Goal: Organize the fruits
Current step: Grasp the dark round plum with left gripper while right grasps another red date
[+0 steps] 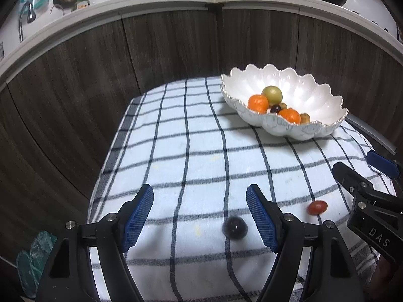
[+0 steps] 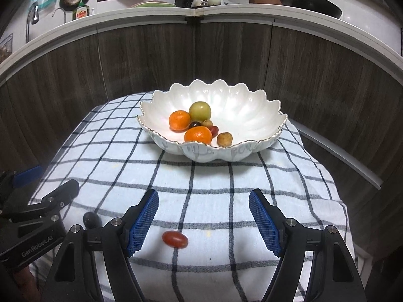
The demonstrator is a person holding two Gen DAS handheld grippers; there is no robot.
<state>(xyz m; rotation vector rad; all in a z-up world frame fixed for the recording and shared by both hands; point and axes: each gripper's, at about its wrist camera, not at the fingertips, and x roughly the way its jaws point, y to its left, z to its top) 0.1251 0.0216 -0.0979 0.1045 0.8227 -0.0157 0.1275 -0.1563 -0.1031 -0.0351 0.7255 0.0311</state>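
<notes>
A white scalloped bowl at the far side of the checked cloth holds two oranges, a green fruit and several small fruits. A dark grape lies on the cloth between the fingers of my open left gripper, close to the right pad and touching neither. A red cherry tomato lies between the fingers of my open right gripper, nearer the left pad and touching neither. Each gripper shows at the edge of the other's view.
The blue-and-white checked cloth covers a small table in front of dark wood cabinet fronts. Above, a white counter carries pans, a dish-soap bottle, a knife block and teaware. The cloth drops off at its left and right edges.
</notes>
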